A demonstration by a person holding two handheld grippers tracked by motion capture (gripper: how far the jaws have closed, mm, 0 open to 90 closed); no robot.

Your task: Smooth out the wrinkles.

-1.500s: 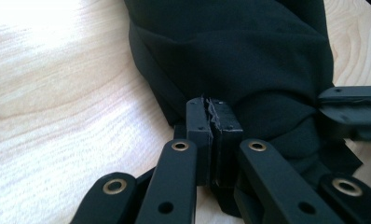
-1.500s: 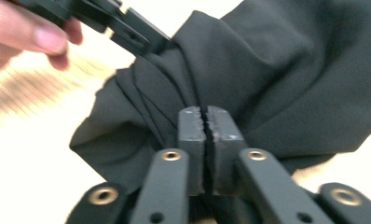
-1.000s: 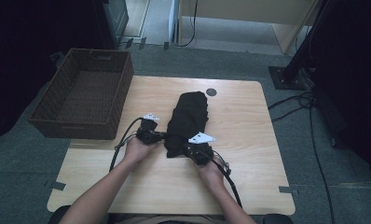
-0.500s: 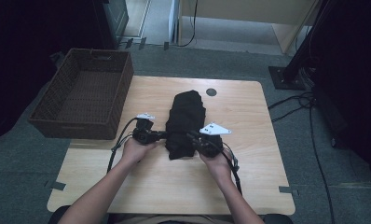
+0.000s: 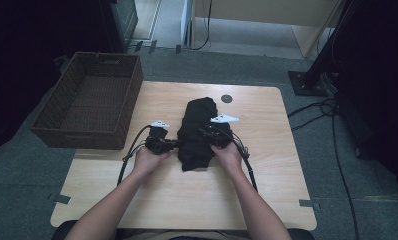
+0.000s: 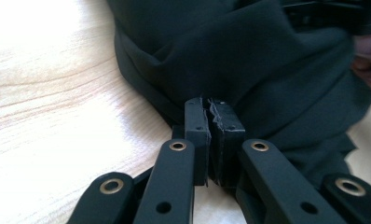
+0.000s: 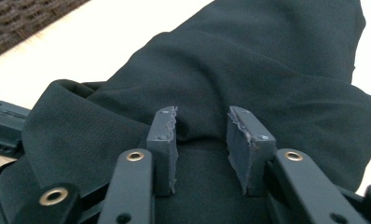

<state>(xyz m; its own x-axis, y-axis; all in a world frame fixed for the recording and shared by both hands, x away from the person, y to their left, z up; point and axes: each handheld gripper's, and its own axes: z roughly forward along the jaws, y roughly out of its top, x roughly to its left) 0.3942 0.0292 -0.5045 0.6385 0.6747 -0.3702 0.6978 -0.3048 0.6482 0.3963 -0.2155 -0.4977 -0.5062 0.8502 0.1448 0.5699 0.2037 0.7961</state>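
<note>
A person seated at a wooden table (image 5: 267, 165) works a black cloth (image 5: 198, 131) with a gripper in each hand. The cloth lies bunched in a long heap at the middle of the table, just right of a brown wicker basket (image 5: 89, 102) that stands at the table's left edge. The left gripper (image 5: 175, 145) meets the cloth's left side near its lower end; in the left gripper view its jaws are pressed together, pinching a fold at the cloth's edge (image 6: 249, 70) just above the tabletop. The right gripper (image 5: 205, 134) lies over the cloth's right side, the hand behind it; in the right gripper view its jaws stand slightly apart, straddling a raised ridge of the fabric (image 7: 249, 70). A small dark disc (image 5: 227, 98) sits on the table beyond the cloth.
</note>
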